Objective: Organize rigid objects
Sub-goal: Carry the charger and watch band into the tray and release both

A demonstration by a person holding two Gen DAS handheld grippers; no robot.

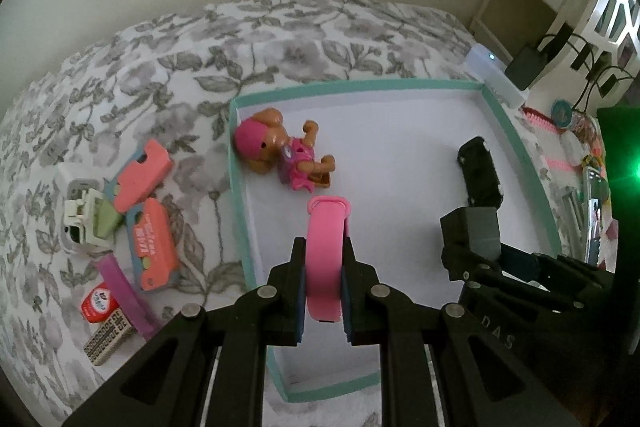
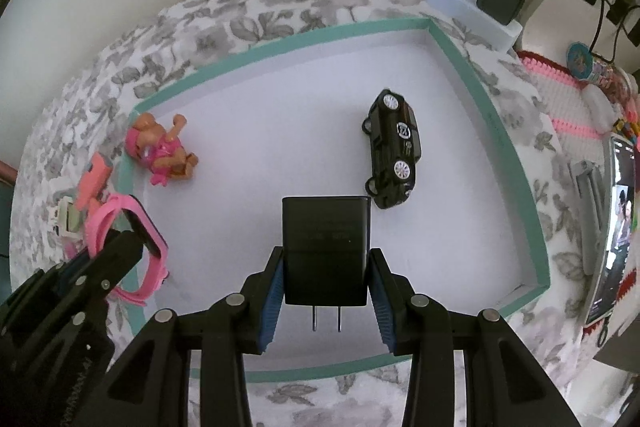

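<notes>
My left gripper is shut on a pink watch, held edge-on over the white tray with a teal rim. The same watch shows at the tray's left edge in the right wrist view. My right gripper is shut on a black plug adapter, prongs toward the camera, above the tray floor. Inside the tray lie a pink-and-brown toy pup at the left and a black toy car at the right.
Left of the tray on the floral bedspread lie two coral cases, a white-green toy truck, a purple strip, a red pack and a patterned block. A white device, chargers and clutter sit right.
</notes>
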